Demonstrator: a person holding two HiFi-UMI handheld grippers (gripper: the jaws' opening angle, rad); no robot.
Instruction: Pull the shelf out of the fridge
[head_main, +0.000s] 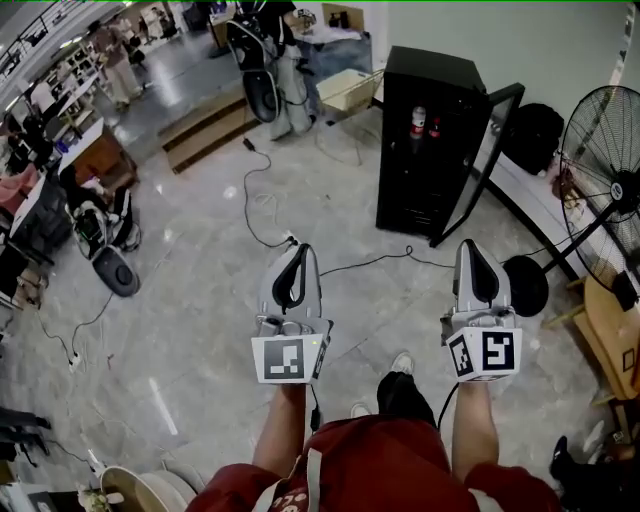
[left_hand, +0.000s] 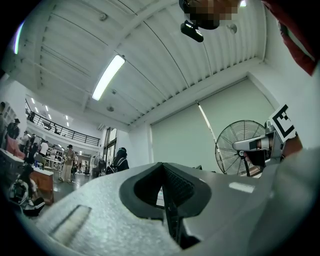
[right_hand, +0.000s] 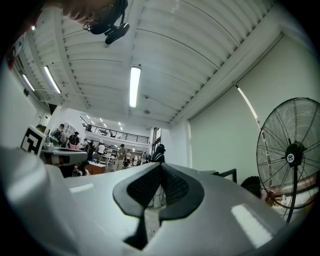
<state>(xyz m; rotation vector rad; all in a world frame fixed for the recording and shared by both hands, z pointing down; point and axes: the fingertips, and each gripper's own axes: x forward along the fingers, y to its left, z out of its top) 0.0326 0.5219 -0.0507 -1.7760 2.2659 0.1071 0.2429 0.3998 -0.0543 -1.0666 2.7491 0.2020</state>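
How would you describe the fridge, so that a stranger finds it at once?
Follow the pale wall past the big fan. Left of it stands the fridge, a black cabinet; alone here, its door hangs open with bottles inside.

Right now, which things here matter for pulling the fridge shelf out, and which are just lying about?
For the job: black fridge, its open door, bottles inside, left gripper, right gripper, both shut, empty.
Lying about: standing fan, floor cables, box.

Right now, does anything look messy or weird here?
The black fridge has its door hanging open, and loose cables trail across the floor in front of it. Nothing looks spilled or broken.
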